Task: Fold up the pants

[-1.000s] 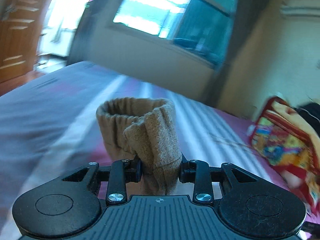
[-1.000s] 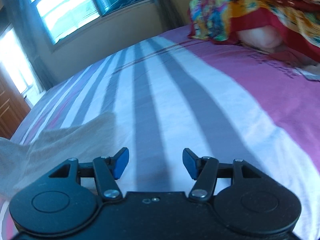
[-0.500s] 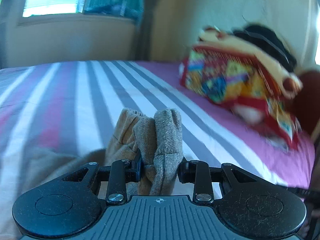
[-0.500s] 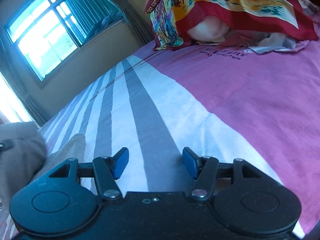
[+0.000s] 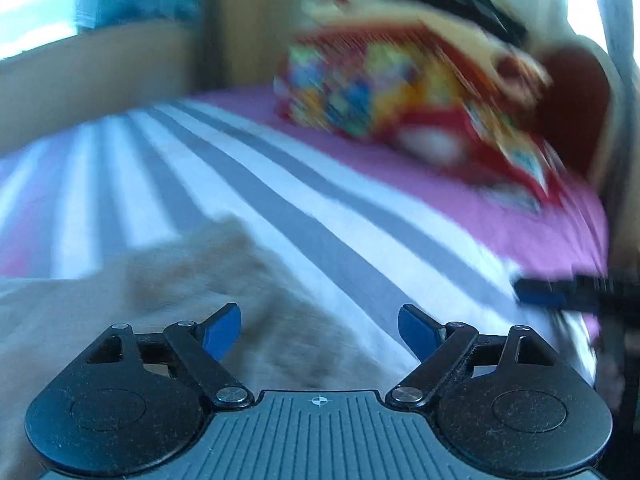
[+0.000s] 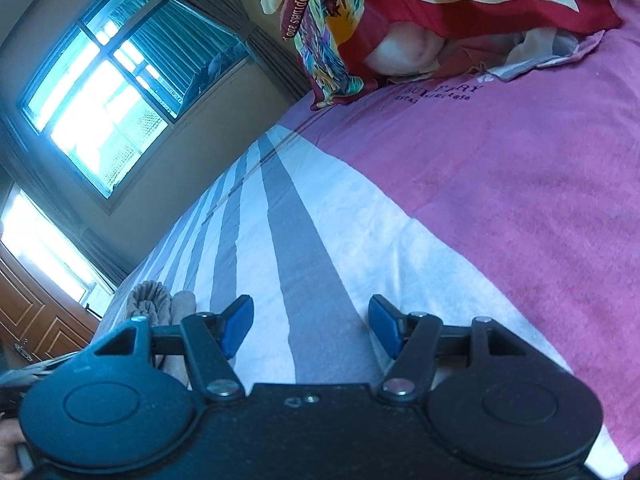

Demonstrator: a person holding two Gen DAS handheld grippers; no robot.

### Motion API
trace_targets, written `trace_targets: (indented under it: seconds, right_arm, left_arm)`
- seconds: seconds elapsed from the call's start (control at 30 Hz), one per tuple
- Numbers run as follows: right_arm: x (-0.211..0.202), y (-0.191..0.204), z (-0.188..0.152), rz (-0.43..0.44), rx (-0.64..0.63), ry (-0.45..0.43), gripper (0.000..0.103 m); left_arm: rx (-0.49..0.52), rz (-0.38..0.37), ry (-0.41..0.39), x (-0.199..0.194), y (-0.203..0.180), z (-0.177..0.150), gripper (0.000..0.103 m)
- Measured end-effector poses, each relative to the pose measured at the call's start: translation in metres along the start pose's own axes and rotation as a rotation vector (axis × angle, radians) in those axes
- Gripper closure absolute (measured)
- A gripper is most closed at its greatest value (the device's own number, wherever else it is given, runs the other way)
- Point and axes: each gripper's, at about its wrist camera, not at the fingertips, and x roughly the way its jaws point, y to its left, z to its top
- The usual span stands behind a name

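Observation:
The beige pants [image 5: 192,280] lie bunched on the striped bed sheet [image 5: 280,184], blurred in the left wrist view. My left gripper [image 5: 320,330] hovers just over them with its jaws opening; the blue pads touch no cloth. In the right wrist view the pants [image 6: 154,304] show as a gathered heap at the left, beyond the left finger. My right gripper [image 6: 312,328] is open over bare sheet [image 6: 304,240], its jaws widening slightly, with nothing between them. The right gripper's blue pad [image 5: 548,294] pokes in at the right edge of the left wrist view.
A colourful red quilt pile [image 6: 400,20] sits at the head of the bed, also blurred as the quilt [image 5: 400,92]. A dark headboard [image 5: 572,92] stands behind it. A window [image 6: 100,112] and a wooden door [image 6: 24,320] are on the far side.
The left gripper let go of the bunched pants, which dropped onto the sheet. It swung right toward the quilt end. The right gripper rolled and moved on a little, staying open.

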Motion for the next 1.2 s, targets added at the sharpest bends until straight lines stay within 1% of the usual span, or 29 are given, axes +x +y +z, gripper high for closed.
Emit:
trace_targets:
  seconds: [0.07,0.13,0.17,0.23,0.3,0.33,0.37,0.4,0.47,0.53,0.63,0.7,0.73,0.83,0.93,0.97,1.03,1.07,1.1,1.13,1.17,1.2]
  right_arm:
    - [-0.001,0.005,-0.002,-0.012,-0.031,-0.007,0.040]
    - [-0.004,0.011,-0.005,-0.025,-0.067,-0.013,0.039]
    - [-0.005,0.015,-0.006,-0.029,-0.083,-0.015,0.039]
    - [-0.007,0.021,-0.008,-0.038,-0.106,-0.017,0.043]
    - [-0.011,0.030,-0.010,-0.043,-0.120,-0.013,0.050]
    - [-0.013,0.037,-0.013,-0.040,-0.132,-0.009,0.050]
    - [-0.014,0.046,-0.016,-0.032,-0.146,-0.004,0.051]
    - [-0.014,0.058,-0.020,-0.016,-0.165,0.003,0.051]
    - [-0.009,0.084,-0.028,0.025,-0.206,0.024,0.051]
    - [0.002,0.114,-0.037,0.074,-0.246,0.055,0.052]
    - [0.016,0.157,-0.050,0.138,-0.294,0.095,0.054]
    - [0.025,0.182,-0.056,0.158,-0.329,0.115,0.054]
    - [0.028,0.191,-0.058,0.161,-0.339,0.122,0.054]
    - [0.049,0.208,-0.061,0.153,-0.337,0.175,0.053]
    - [0.077,0.216,-0.067,0.136,-0.343,0.240,0.053]
    - [0.087,0.219,-0.069,0.113,-0.352,0.249,0.053]
    - [0.100,0.220,-0.070,0.099,-0.355,0.252,0.052]
    - [0.106,0.223,-0.070,0.093,-0.355,0.245,0.063]
    - [0.109,0.226,-0.069,0.082,-0.365,0.239,0.087]
    - [0.110,0.230,-0.068,0.092,-0.375,0.249,0.088]
    - [0.107,0.236,-0.065,0.114,-0.385,0.235,0.089]
    - [0.097,0.242,-0.062,0.142,-0.405,0.187,0.090]
  left_arm:
    - [-0.100,0.074,-0.081,-0.037,0.024,-0.011,0.017]
    - [-0.184,0.158,-0.123,-0.075,0.056,-0.034,0.017]
    - [-0.211,0.225,-0.135,-0.096,0.073,-0.051,0.017]
    - [-0.251,0.344,-0.142,-0.138,0.101,-0.088,0.017]
    - [-0.299,0.428,-0.125,-0.171,0.121,-0.126,0.017]
    - [-0.325,0.449,-0.098,-0.181,0.131,-0.140,0.017]
    - [-0.347,0.452,-0.071,-0.189,0.137,-0.155,0.017]
    - [-0.352,0.452,-0.065,-0.194,0.140,-0.165,0.017]
    - [-0.344,0.411,-0.057,-0.190,0.137,-0.173,0.017]
    - [-0.309,0.381,-0.035,-0.170,0.129,-0.170,0.017]
    - [-0.262,0.391,0.003,-0.132,0.123,-0.156,0.017]
    - [-0.249,0.445,0.002,-0.117,0.125,-0.151,0.019]
    - [-0.242,0.466,-0.004,-0.113,0.128,-0.152,0.018]
    - [-0.272,0.438,-0.018,-0.105,0.136,-0.163,0.018]
    - [-0.286,0.428,-0.030,-0.103,0.137,-0.166,0.017]
    - [-0.285,0.427,-0.031,-0.103,0.137,-0.166,0.017]
    - [-0.291,0.423,-0.037,-0.102,0.138,-0.168,0.017]
    - [-0.298,0.422,-0.043,-0.102,0.140,-0.169,0.017]
    - [-0.303,0.424,-0.048,-0.102,0.140,-0.169,0.017]
    - [-0.306,0.426,-0.054,-0.102,0.140,-0.170,0.017]
    - [-0.306,0.429,-0.057,-0.102,0.139,-0.171,0.017]
    - [-0.306,0.431,-0.059,-0.102,0.139,-0.171,0.017]
